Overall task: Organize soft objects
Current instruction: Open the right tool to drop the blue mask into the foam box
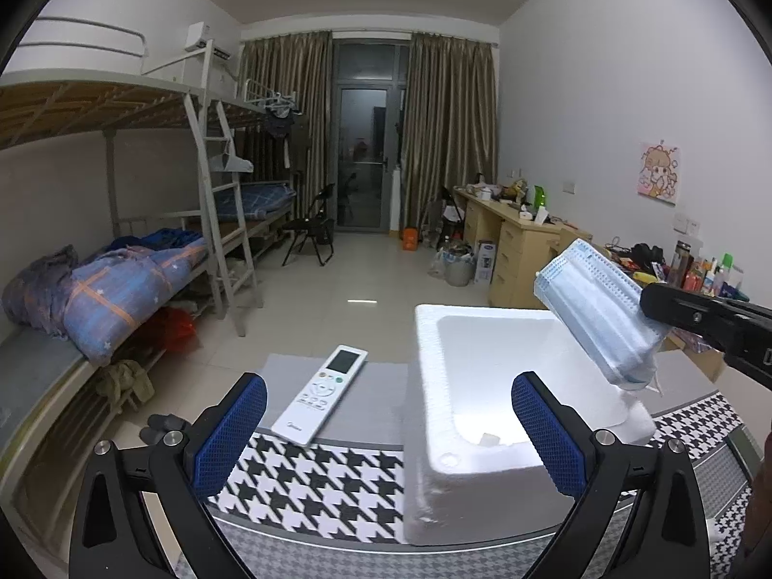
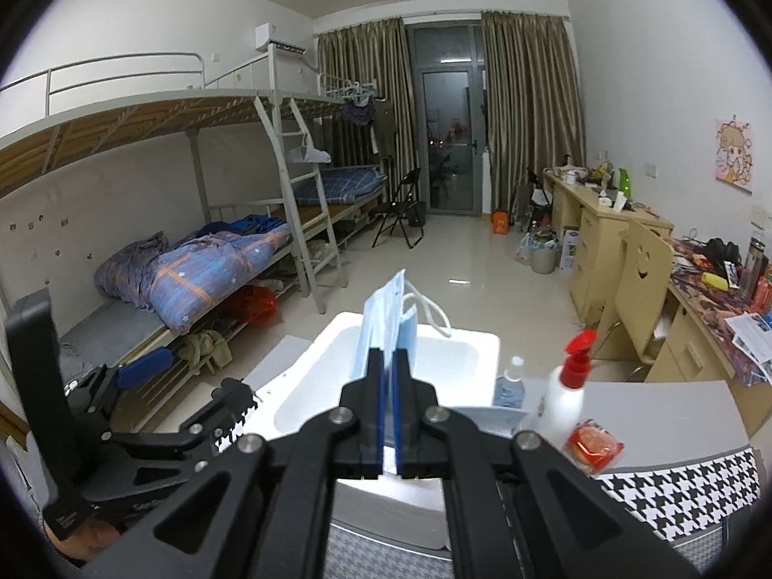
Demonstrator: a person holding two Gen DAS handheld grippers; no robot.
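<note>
Right wrist view, right gripper (image 2: 388, 362) pinching mask stack (image 2: 386, 325), long axis upright

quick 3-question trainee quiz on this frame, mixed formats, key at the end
1. True or false: the right gripper is shut on the stack of face masks.
2. What lies on the table left of the foam box? A) scissors B) remote control C) mug
3. Fill in: the left gripper is ____ and holds nothing.

Key: 1 true; 2 B; 3 open
</note>
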